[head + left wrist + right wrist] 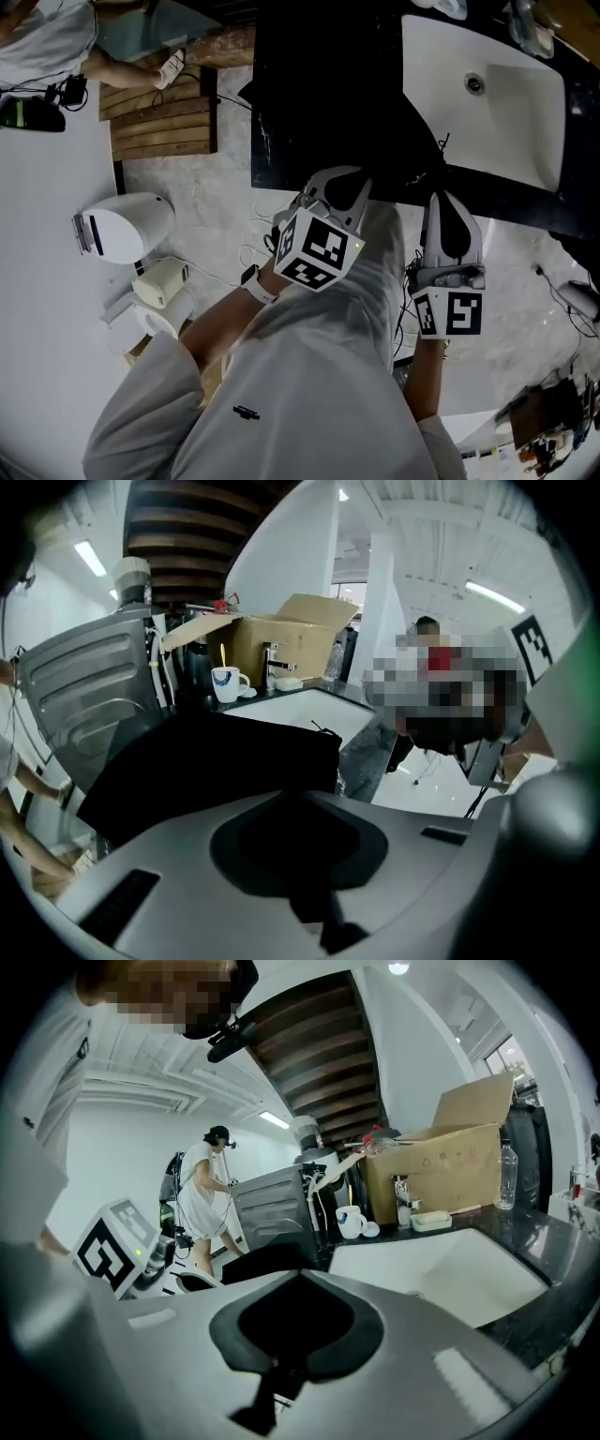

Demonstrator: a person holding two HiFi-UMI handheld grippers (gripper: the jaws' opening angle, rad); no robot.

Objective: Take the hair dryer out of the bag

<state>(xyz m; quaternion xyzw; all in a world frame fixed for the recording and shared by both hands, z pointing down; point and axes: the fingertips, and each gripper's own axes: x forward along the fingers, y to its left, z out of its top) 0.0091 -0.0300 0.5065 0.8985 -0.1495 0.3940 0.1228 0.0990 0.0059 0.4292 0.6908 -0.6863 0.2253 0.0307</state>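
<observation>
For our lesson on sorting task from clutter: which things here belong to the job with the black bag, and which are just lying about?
Job: black bag; left gripper and right gripper, both shut and empty. The hair dryer is not in sight.
Lying about: sink; mug; cardboard box; water bottle.

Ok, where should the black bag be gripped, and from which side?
Probably the corner of the black bag beside the sink, where a short cord sticks up, hinting at the mouth. It lies flat on the counter, so come low from the near edge and pinch the top layer.
</observation>
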